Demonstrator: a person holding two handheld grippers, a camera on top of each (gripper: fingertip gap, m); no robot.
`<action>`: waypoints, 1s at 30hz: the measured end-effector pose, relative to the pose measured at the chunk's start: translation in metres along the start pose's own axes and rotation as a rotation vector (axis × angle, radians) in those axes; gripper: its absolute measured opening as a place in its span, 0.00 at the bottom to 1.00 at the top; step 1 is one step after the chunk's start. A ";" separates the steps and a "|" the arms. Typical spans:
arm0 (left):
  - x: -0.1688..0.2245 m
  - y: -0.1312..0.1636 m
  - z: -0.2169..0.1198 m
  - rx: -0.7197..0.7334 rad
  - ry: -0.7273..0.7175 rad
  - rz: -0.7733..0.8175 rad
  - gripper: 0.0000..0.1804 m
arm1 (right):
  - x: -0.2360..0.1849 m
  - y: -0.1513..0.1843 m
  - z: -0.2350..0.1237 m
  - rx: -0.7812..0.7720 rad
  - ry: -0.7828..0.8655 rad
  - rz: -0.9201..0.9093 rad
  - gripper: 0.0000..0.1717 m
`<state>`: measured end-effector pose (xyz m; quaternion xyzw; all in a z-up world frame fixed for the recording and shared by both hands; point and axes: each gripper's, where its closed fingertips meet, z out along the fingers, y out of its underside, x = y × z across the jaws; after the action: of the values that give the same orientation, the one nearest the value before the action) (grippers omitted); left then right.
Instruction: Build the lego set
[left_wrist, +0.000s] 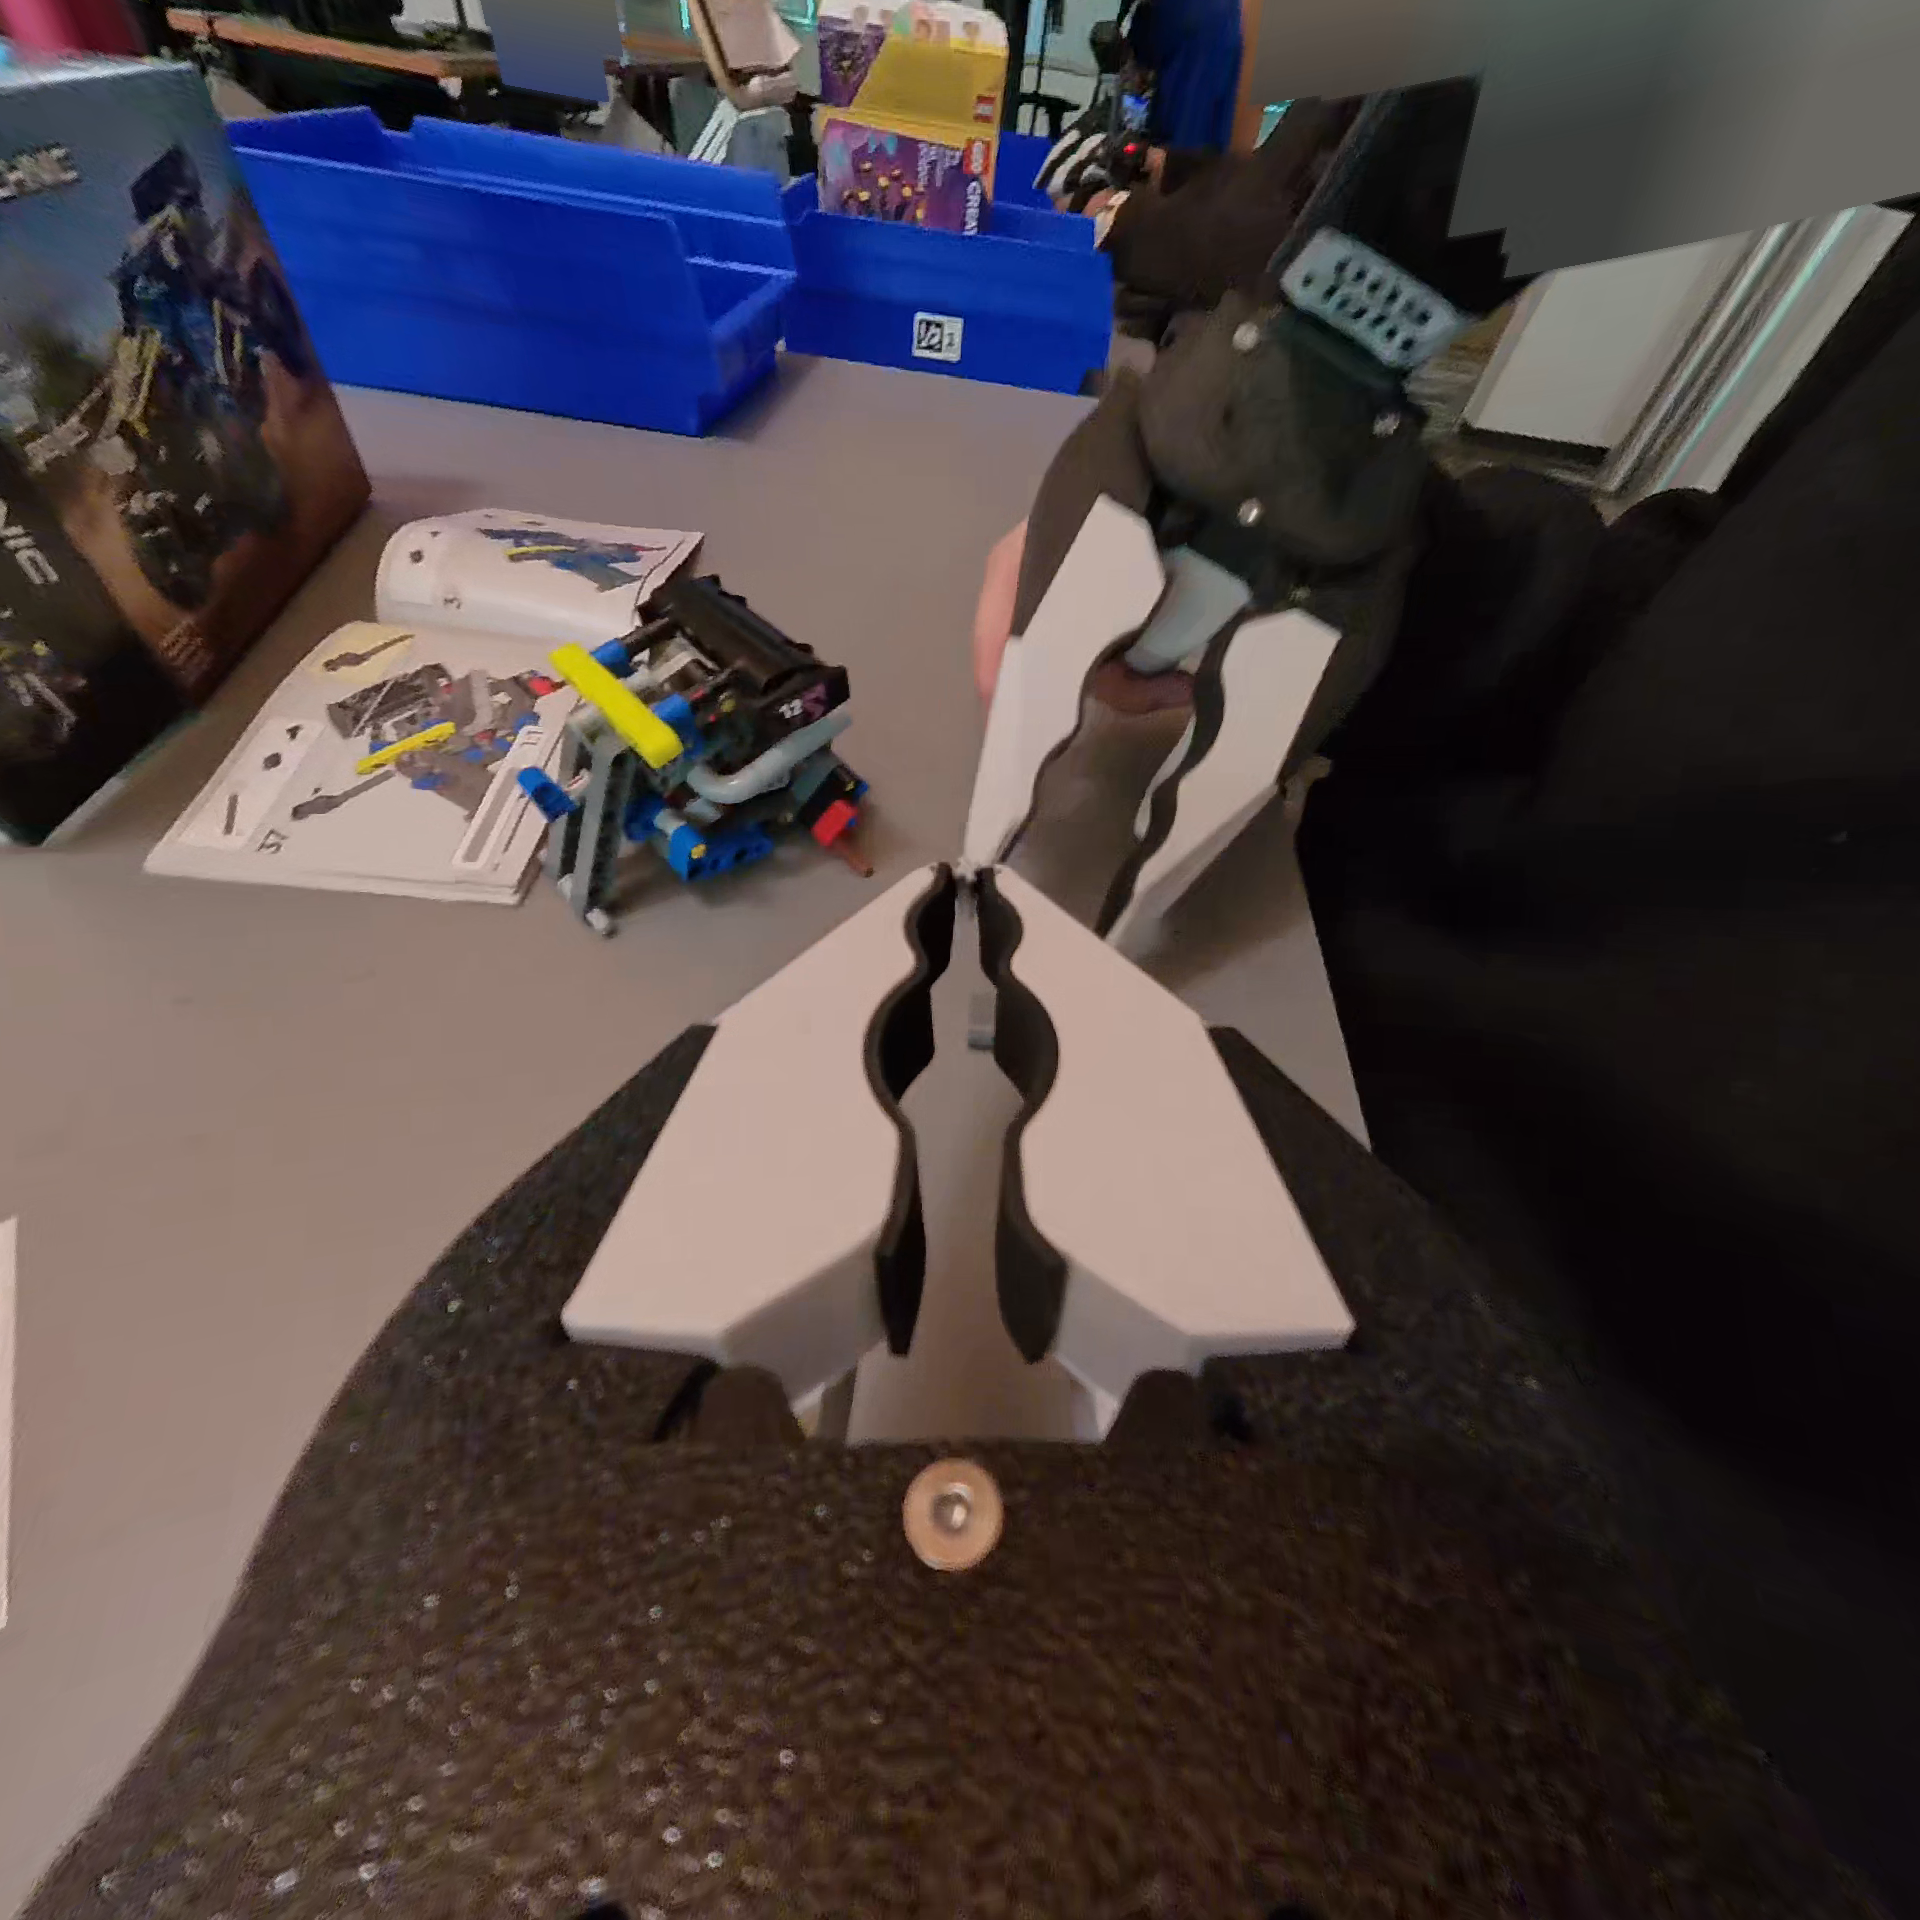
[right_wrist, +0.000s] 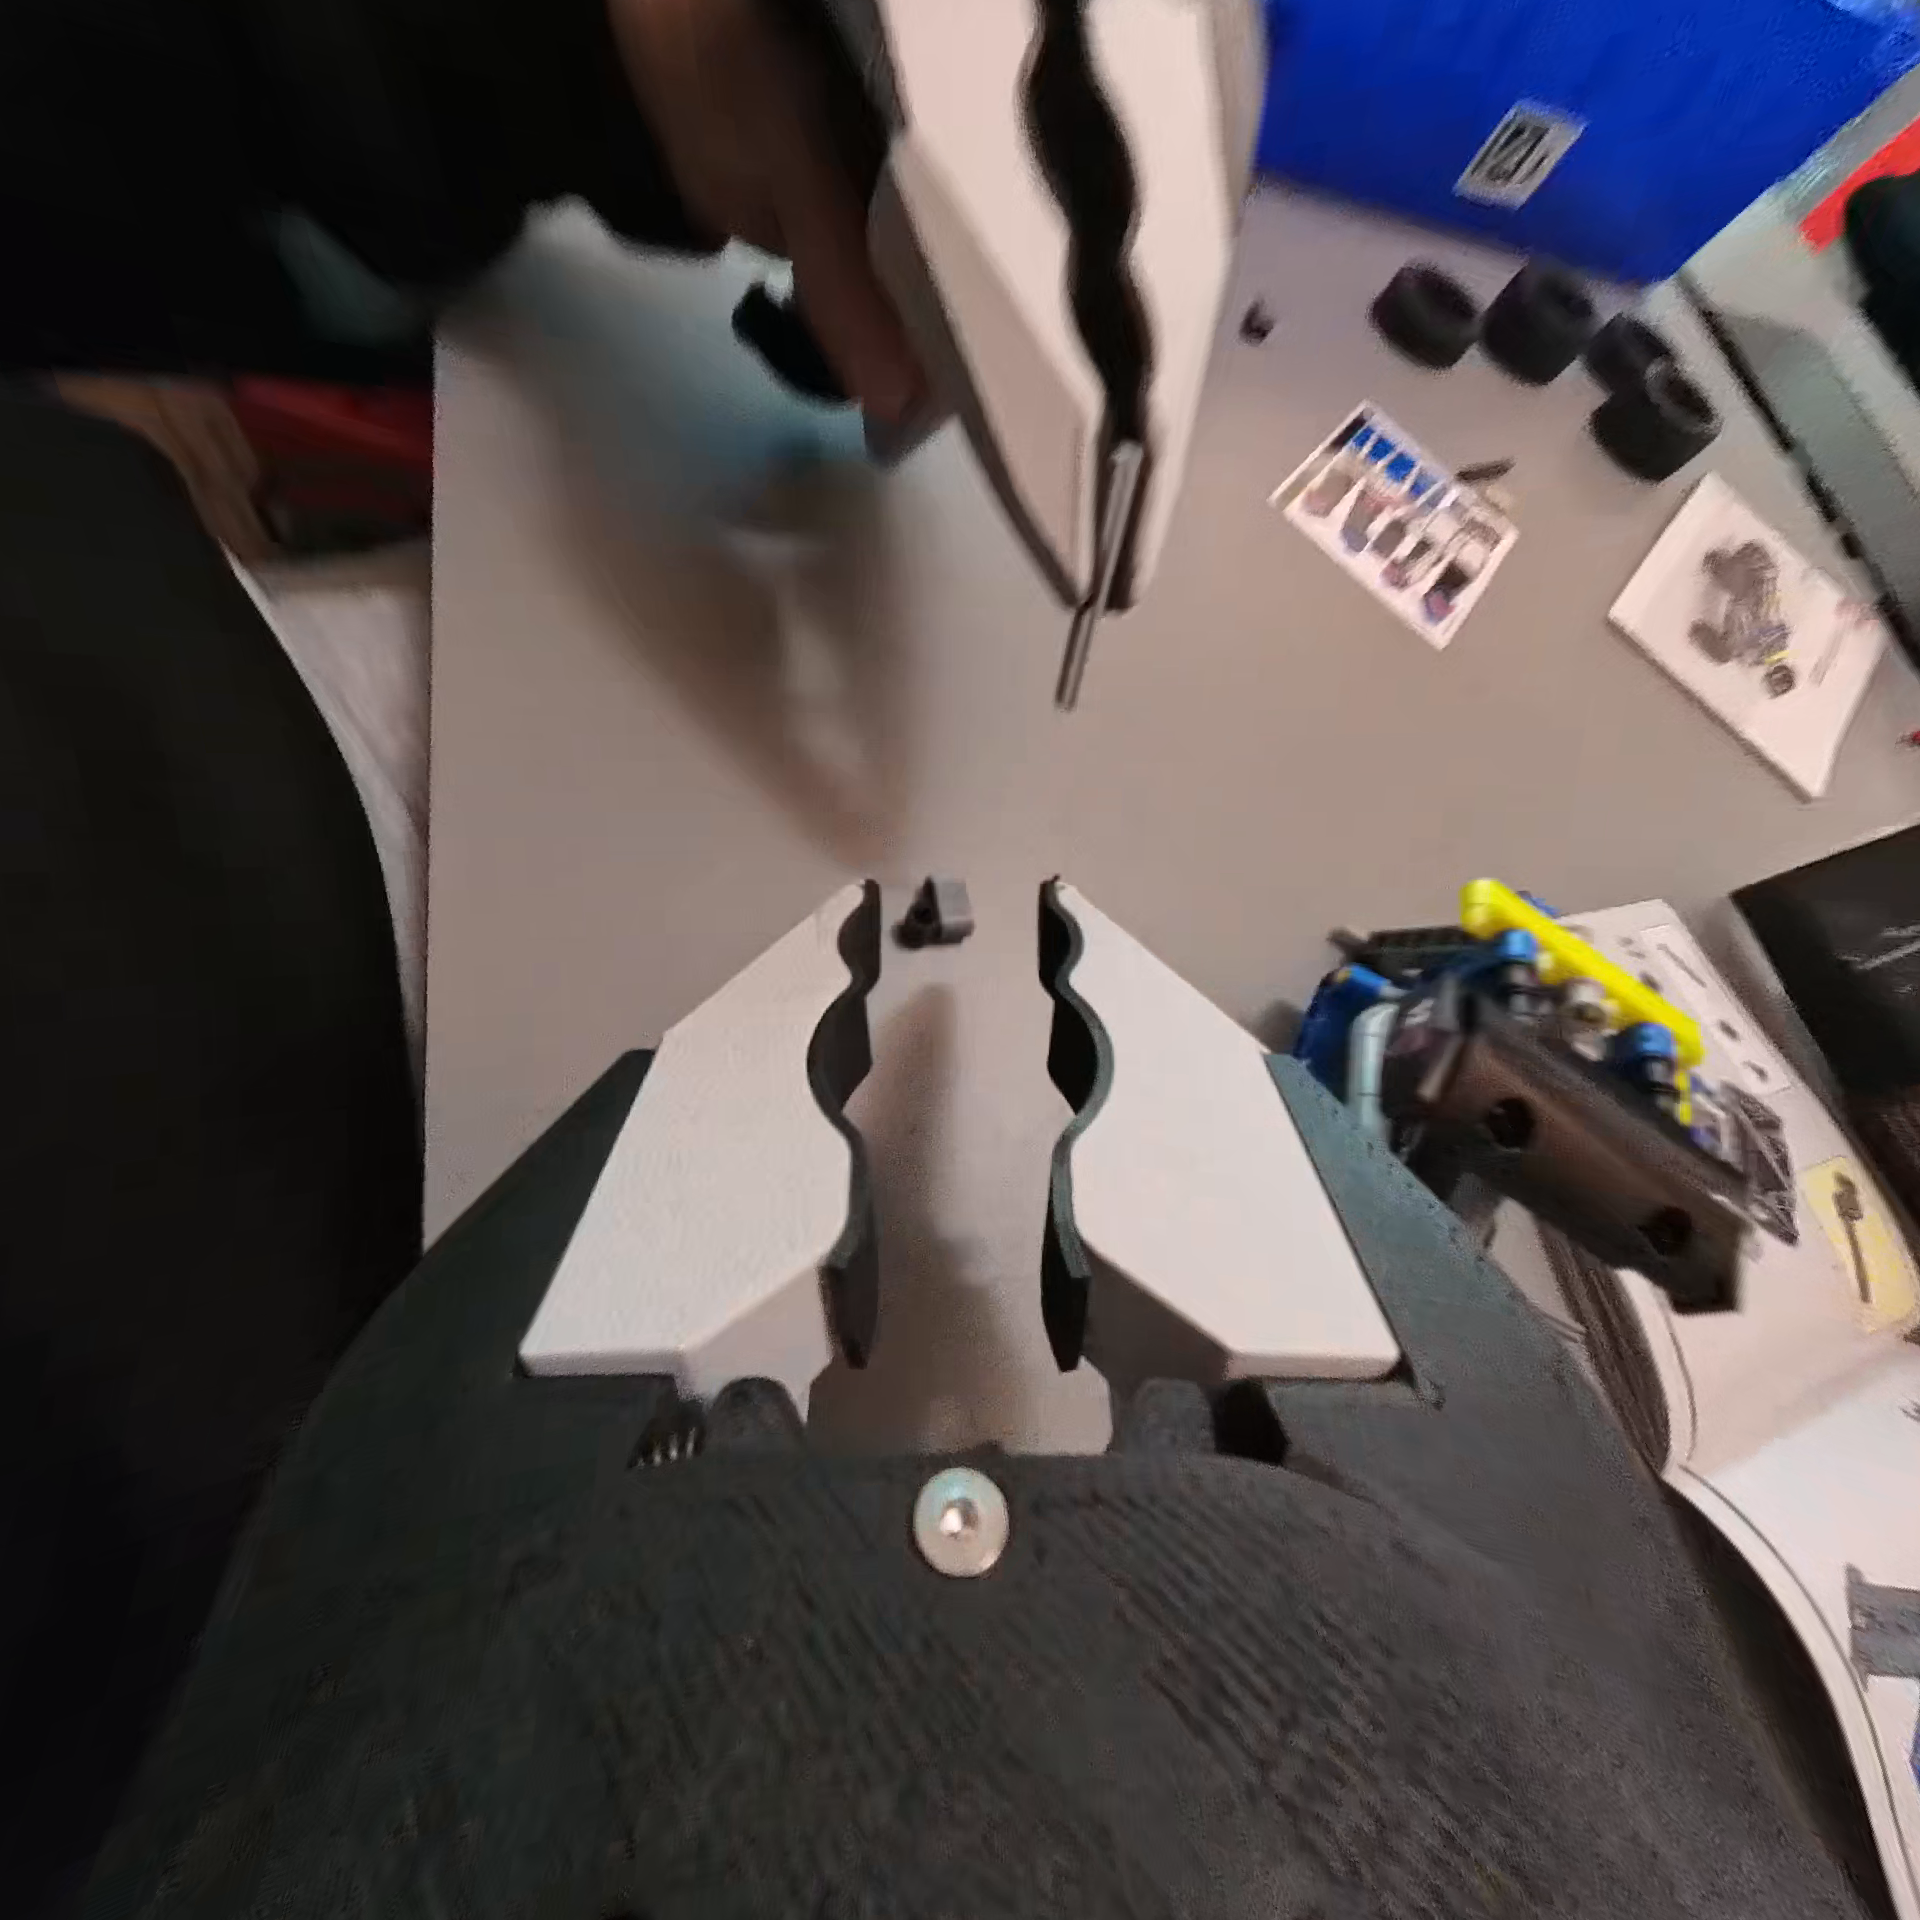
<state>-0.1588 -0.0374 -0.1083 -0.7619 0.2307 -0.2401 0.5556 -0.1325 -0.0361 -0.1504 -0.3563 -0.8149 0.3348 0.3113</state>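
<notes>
Peering past the motion blur, I could just make out the left gripper (right_wrist: 1091, 597) pinching a thin grey rod (right_wrist: 1075, 649) at its tips, most of it buried between the pads. The right gripper (right_wrist: 956, 899) had its fingers apart, with one small dark grey connector piece (right_wrist: 935, 914) lying loose on the grey table (right_wrist: 623, 623) between them, touching neither pad. Counted one half-built brick vehicle (left_wrist: 707, 727) on one open instruction booklet (left_wrist: 416, 727), four black tyres (right_wrist: 1538, 343) and two blue bins (left_wrist: 520, 270); the big box (left_wrist: 135, 416) was cut off at the edge.
</notes>
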 end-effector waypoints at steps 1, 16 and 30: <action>0.001 -0.001 0.000 0.010 0.004 0.011 0.01 | -0.004 0.007 0.005 -0.039 -0.016 -0.014 0.18; 0.004 0.021 0.000 -0.123 -0.061 0.157 0.01 | 0.002 0.009 0.022 -0.014 -0.048 0.282 0.08; -0.001 0.033 -0.005 -0.201 -0.101 0.138 0.01 | -0.001 0.011 0.020 -0.058 -0.016 0.161 0.07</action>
<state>-0.1655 -0.0501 -0.1387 -0.8072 0.2773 -0.1383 0.5025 -0.1430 -0.0374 -0.1707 -0.4268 -0.7954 0.3380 0.2665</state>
